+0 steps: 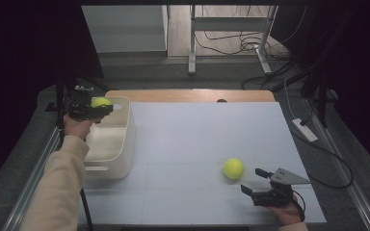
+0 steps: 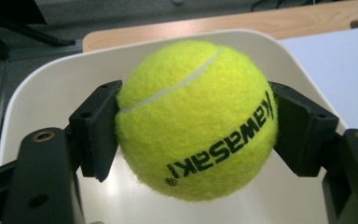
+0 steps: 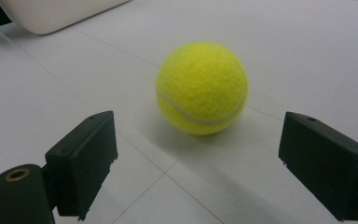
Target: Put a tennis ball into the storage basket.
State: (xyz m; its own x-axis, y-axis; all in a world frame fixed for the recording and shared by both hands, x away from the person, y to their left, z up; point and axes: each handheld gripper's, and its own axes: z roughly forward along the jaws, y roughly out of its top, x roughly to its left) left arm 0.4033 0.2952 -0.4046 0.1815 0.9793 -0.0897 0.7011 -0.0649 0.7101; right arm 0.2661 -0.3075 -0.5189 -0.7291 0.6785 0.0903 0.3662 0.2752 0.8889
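My left gripper [image 1: 102, 108] is shut on a yellow tennis ball [image 1: 101, 101] and holds it over the back end of a white plastic bin [image 1: 123, 139] at the table's left. In the left gripper view both black pads press the ball [image 2: 196, 121] at its sides, with the bin's rim [image 2: 46, 79] and floor behind it. A second tennis ball [image 1: 233, 168] lies on the white table top at the front right. My right gripper [image 1: 252, 179] rests just in front of it, open, and the ball [image 3: 202, 88] sits a little beyond its spread jaws.
The white sheet [image 1: 197, 139] covers a wooden table whose bare edge [image 1: 188, 95] shows at the back. A power strip [image 1: 304, 129] and cables lie on the floor to the right. A desk frame [image 1: 231, 38] stands beyond the table.
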